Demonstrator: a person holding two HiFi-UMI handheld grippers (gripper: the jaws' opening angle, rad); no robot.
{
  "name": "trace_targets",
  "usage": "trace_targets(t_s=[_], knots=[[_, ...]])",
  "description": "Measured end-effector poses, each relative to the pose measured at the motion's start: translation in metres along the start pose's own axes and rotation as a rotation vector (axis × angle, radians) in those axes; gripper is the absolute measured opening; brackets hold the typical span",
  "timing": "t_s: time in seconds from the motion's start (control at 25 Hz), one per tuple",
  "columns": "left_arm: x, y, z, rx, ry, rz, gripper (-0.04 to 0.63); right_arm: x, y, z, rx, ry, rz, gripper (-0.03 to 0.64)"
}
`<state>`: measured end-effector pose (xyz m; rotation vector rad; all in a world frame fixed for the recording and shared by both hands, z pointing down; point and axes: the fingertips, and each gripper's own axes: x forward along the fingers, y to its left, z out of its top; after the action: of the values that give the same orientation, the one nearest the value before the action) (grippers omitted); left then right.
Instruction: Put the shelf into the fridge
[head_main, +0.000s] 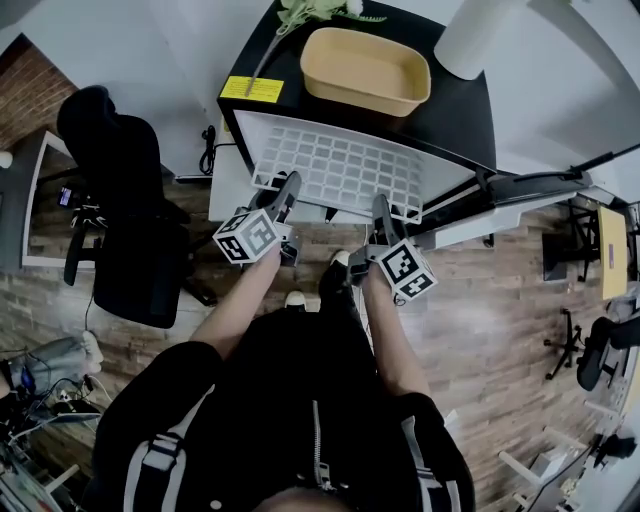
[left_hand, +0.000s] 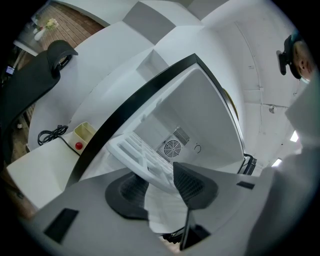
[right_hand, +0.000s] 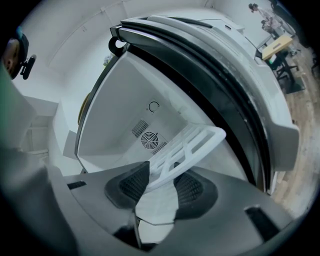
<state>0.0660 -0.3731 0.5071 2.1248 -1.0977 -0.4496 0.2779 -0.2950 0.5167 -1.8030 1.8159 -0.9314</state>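
A white slatted shelf (head_main: 340, 165) is held level in front of the small black fridge (head_main: 460, 110), partly inside its opening. My left gripper (head_main: 287, 195) is shut on the shelf's near left edge, and my right gripper (head_main: 383, 213) is shut on its near right edge. The left gripper view has the shelf (left_hand: 142, 155) running from between the pads (left_hand: 192, 184) into the white fridge interior (left_hand: 200, 110). From the right gripper (right_hand: 161, 186), the shelf (right_hand: 186, 146) reaches toward the back wall's fan grille (right_hand: 149, 140).
The fridge door (head_main: 520, 190) stands open to the right. A tan tray (head_main: 365, 70), a flower and a white roll (head_main: 480, 35) sit on the fridge top. A black office chair (head_main: 130, 200) stands left; a cable and switch box (left_hand: 80, 137) lie beside the fridge.
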Motion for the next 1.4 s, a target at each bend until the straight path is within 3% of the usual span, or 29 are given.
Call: trace_targets(t_s=[1.4], knots=[[0.055,0.018,0.014,0.0,-0.046,0.052,0.158,0.057,-0.01,0.018,0.0,0.017,0.005,0.156]])
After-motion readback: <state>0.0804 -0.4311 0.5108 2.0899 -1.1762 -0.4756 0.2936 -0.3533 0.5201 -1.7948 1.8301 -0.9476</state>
